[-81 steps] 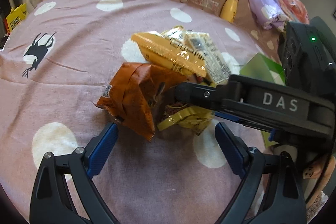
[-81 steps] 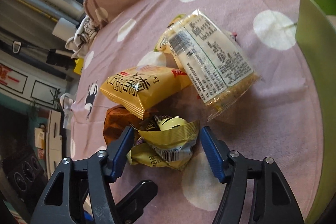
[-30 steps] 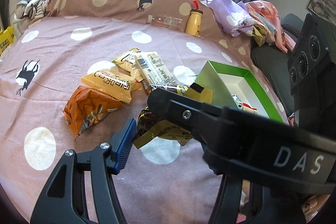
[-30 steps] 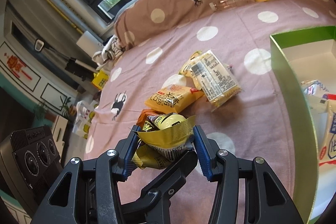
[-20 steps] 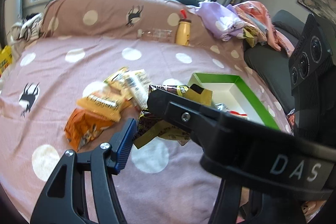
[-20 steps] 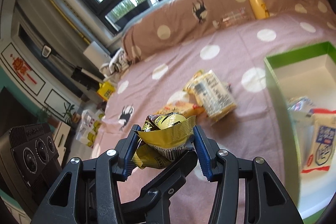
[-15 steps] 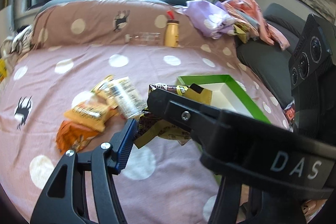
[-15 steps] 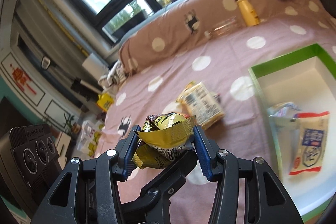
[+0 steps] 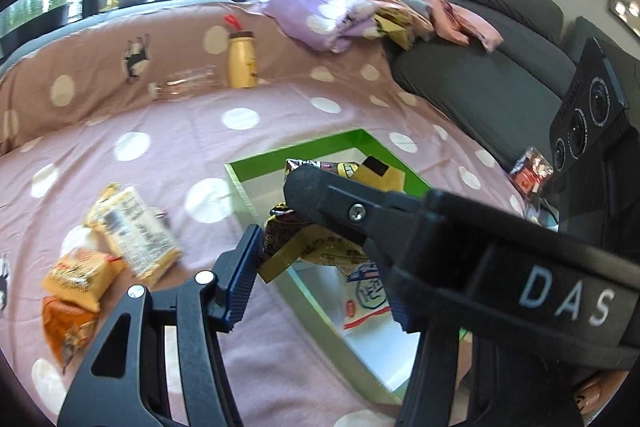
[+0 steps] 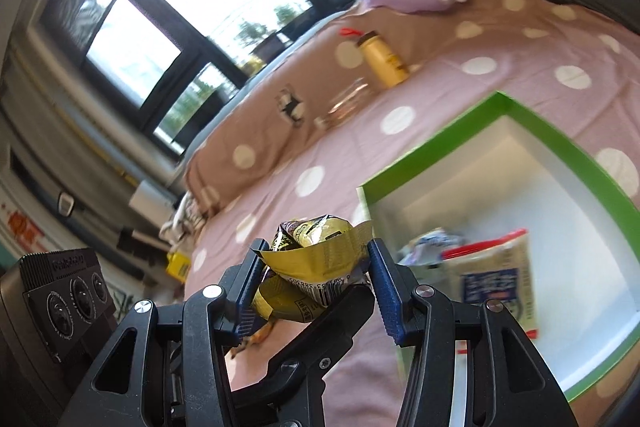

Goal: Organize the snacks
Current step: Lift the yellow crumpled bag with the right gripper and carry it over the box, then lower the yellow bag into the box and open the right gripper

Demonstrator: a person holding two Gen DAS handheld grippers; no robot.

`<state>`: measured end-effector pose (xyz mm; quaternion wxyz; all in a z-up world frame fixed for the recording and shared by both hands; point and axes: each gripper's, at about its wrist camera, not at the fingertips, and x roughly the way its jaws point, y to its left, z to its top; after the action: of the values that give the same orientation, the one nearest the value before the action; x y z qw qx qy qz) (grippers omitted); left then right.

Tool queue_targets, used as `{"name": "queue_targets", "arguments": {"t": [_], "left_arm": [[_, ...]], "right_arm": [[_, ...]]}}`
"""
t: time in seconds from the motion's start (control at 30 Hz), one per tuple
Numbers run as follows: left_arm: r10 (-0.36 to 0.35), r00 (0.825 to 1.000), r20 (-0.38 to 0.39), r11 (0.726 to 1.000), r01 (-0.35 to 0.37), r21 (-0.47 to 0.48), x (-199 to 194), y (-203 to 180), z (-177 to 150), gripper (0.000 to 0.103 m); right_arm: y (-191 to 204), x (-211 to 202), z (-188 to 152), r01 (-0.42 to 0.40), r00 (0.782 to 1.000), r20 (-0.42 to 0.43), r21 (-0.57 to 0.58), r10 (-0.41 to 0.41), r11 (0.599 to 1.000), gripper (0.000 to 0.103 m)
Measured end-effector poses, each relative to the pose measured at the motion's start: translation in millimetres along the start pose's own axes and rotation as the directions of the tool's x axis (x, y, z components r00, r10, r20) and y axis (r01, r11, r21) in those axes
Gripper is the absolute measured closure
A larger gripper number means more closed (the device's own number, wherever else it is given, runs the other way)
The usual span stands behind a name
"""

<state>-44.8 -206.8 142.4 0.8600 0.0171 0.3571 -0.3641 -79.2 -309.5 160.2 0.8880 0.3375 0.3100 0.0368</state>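
Note:
My right gripper (image 10: pixel 314 281) is shut on a crumpled yellow and brown snack packet (image 10: pixel 316 259) and holds it in the air near the left edge of a green-rimmed white box (image 10: pixel 560 147). The box holds a white and blue snack bag (image 10: pixel 496 287) and another wrapper. In the left wrist view the right gripper's arm (image 9: pixel 400 227) crosses in front with the same packet (image 9: pixel 304 243) above the box (image 9: pixel 280 155). My left gripper (image 9: pixel 320 283) is open and empty, its right finger hidden behind that arm.
Three snack bags lie on the pink polka-dot bedspread at the left: a clear-wrapped one (image 9: pixel 136 231), a yellow one (image 9: pixel 80 275) and an orange one (image 9: pixel 66 331). A yellow bottle (image 9: pixel 242 61) and a clear bottle (image 9: pixel 188 85) stand by the back cushion. Clothes (image 9: pixel 340 11) pile on a grey sofa.
My right gripper has carried the yellow packet up and to the right, from the pile of snacks to the green box. Both views have swung right with it.

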Motion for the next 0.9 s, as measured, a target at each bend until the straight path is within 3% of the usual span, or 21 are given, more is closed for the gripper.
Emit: {"name": "queue_targets", "arguments": {"t": [0.33,0.6,0.9], "left_arm": [[-0.111,0.989,-0.095,0.994,0.11,-0.017,54.9,-13.3,1.0,0.049],[-0.153,0.978,-0.142,0.988,0.151,-0.025,76.4,-19.1,-3.0,0.049],[-0.15,0.97,-0.19,0.989,0.145,-0.042,93.8,-20.6,-8.9,0.049]], "right_arm": [[-46.6,4.7,7.4,0.126,0.992,0.002,0.135,-0.128,0.983,0.05],[-73.4,4.6,6.5,0.173,0.984,-0.006,0.239,-0.176,0.956,0.05],[-93.8,13.3,5.6,0.211,0.977,-0.057,0.313,-0.204,0.926,0.05]]}}
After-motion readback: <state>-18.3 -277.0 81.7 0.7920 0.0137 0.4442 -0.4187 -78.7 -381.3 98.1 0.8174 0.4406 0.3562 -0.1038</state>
